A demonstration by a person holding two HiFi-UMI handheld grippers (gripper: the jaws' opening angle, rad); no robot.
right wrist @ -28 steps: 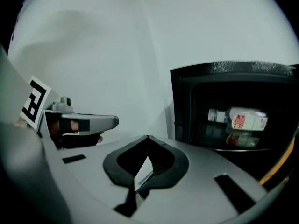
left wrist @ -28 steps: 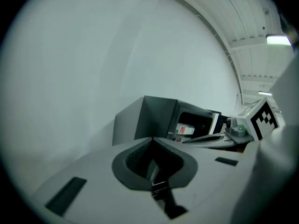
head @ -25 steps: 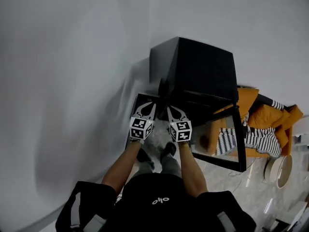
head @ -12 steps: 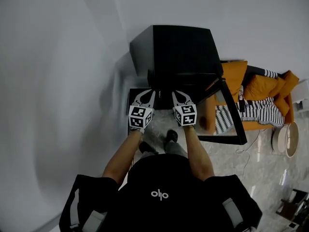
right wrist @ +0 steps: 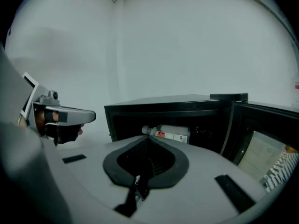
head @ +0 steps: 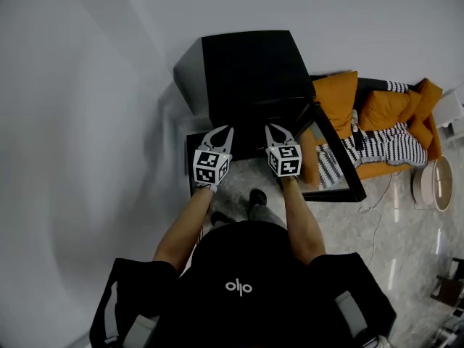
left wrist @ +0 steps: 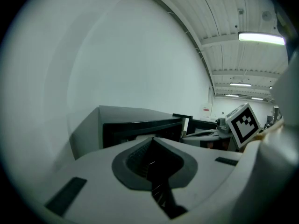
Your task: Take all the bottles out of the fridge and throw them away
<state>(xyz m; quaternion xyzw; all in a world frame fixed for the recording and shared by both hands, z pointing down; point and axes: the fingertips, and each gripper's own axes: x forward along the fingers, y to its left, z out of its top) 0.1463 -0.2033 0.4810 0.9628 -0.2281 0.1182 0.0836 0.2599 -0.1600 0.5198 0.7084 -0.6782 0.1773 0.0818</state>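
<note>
While the fridge [head: 246,71] stands open, one bottle [right wrist: 170,133] shows inside, partly hidden behind the right gripper [head: 277,129]. It and the left gripper [head: 223,129] are clenched empty

I get soft, even light with no hard shadows; the pale wall [head: 87,122] left of the fridge [head: 246,71] carries only a faint grey shade. The fridge's inside reads nearly black. Ceiling strip lights [left wrist: 260,38] above and right of the fridge burn out white in the left gripper view. The floor [head: 395,223] right of the fridge shows streaky sheen. Both gripper views bulge strongly, darken at the corners and blur up close
</note>
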